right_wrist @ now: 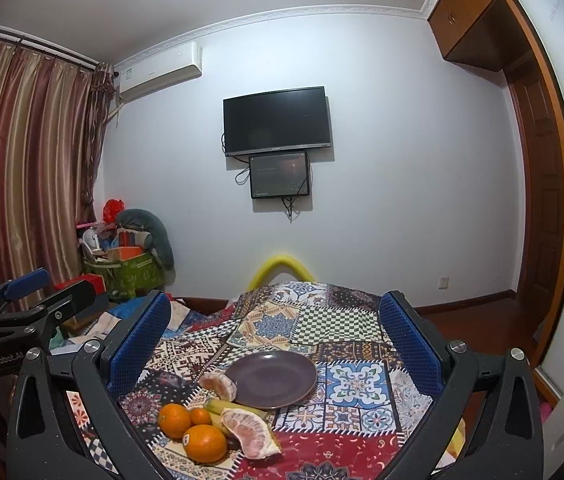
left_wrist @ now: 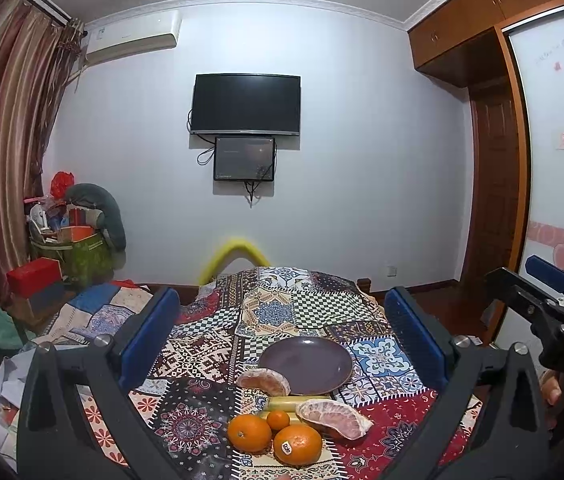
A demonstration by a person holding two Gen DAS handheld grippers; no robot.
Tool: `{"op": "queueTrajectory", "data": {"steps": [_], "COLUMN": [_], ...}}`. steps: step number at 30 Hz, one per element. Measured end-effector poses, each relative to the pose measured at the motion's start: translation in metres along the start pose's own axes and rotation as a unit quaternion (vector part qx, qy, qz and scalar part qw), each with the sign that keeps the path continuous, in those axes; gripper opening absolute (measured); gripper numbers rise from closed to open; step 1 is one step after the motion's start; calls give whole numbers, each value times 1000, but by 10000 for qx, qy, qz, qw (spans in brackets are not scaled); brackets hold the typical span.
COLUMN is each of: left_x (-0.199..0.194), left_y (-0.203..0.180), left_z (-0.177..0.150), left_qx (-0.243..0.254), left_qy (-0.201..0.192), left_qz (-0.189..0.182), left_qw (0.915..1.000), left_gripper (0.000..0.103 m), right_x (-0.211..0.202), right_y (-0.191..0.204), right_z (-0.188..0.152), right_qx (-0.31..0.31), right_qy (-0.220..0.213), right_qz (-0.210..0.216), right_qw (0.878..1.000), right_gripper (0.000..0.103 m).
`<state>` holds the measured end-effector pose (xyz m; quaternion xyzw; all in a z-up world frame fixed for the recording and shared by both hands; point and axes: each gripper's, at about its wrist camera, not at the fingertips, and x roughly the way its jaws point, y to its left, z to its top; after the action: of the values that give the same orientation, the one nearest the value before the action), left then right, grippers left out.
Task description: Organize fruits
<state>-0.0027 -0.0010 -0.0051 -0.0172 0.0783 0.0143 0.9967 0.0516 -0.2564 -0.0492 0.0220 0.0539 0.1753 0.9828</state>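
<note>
Patterned cloth (left_wrist: 209, 356) carries fruit; both hand-held grippers gape apart, possibly fingertips (left_wrist: 550, 390) only in left view.

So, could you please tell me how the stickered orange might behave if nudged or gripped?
The stickered orange looks round, so it would probably roll on the patterned cloth. Its smooth rind may slip between pads. It touches the other orange, which would likely shift too.

Dim indoor light, strong fisheye warp
</note>
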Motion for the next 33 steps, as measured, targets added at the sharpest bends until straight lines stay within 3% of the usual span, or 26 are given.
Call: {"op": "queueTrajectory", "data": {"steps": [33], "left_x": [5], "left_y": [-6], "left_z": [-5], "left_qx": [74], "left_qy": [-23], "left_qz": [33], "left_qw": [10000], "left_gripper": [103], "right_x": [1], "right_y": [-2], "right_z": [-5], "right_qx": [69], "right_qy": [13], "right_qz": [-1], "right_qw": [10000], "right_gripper": [103]}}
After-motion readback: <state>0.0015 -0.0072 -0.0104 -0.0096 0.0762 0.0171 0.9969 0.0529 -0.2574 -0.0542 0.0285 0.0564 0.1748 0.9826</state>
